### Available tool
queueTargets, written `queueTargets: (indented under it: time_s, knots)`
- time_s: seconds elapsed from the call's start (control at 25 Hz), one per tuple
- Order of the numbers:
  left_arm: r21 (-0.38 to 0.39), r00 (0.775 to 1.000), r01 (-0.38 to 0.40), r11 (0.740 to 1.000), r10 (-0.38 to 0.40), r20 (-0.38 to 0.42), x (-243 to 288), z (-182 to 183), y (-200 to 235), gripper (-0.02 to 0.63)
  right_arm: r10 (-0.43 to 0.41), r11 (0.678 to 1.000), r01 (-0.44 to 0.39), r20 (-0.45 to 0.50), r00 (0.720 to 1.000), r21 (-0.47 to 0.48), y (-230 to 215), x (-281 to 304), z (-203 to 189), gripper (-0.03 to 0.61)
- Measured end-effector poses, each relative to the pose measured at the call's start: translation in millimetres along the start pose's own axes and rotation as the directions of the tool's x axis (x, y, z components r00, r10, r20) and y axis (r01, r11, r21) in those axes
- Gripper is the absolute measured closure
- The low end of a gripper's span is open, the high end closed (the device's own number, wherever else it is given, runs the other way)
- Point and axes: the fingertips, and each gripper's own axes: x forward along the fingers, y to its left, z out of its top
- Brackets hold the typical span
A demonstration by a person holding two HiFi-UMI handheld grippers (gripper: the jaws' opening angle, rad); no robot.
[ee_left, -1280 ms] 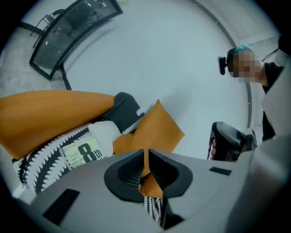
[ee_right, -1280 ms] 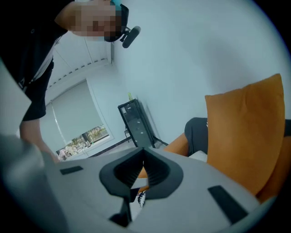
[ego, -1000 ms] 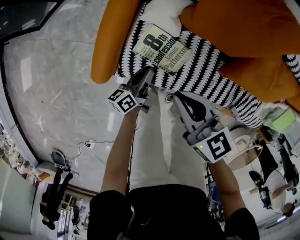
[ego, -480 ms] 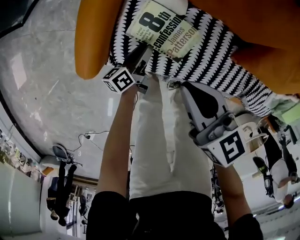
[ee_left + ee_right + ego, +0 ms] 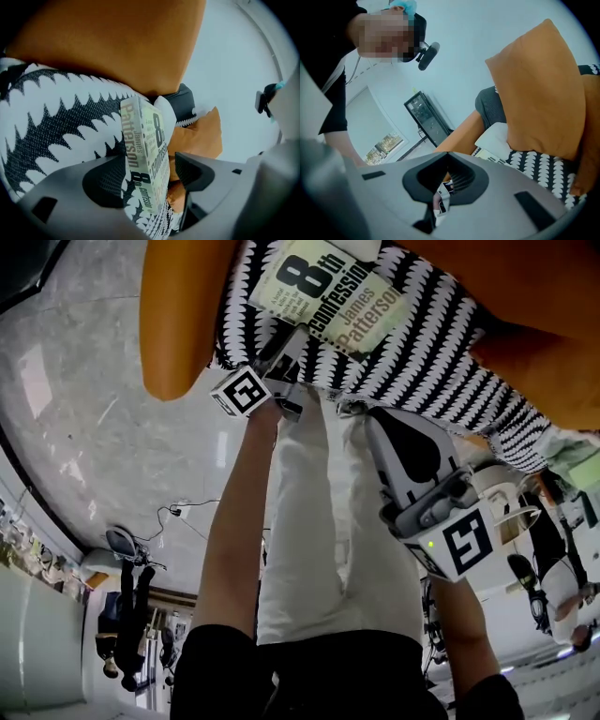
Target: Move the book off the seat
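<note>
Cream rectangular book (image 5: 333,296) lies on scallop-patterned fabric (image 5: 441,362).

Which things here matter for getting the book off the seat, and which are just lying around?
In the job: book, patterned seat, left tool, jaws just been opening, book between them ungripped.
Lying about: orange cushion, white pillow, dark glass panel, right tool, shut.
</note>
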Motion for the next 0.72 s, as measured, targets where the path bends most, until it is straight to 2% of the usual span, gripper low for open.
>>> queueTargets:
  time_s: [0.04,0.2,0.52,0.72]
  knots:
    - [-0.003,1.0,-0.006,1.0,0.006,-0.002,5,-1,2,0.287,-0.002,1.0,0.002,0.001,1.0,0.003,0,0,-1,0.563]
    - [0.021,1.0,-0.025,0.999,0.025,-0.001,10,-7,4,0.287,-0.008,0.999,0.007,0.017,1.0,0.031,0,-3,0,0.563]
    - [-0.027,0.998,0.066,0.997,-0.066,0.004,17,2,1,0.288,-0.024,0.998,0.023,0.022,0.999,0.055,1,-4,-8,0.563]
    - [-0.039,0.987,0.151,0.988,-0.153,-0.046,26,3,-10,0.288,-0.038,0.997,0.037,0.012,0.999,0.067,1,-6,-16,0.563]
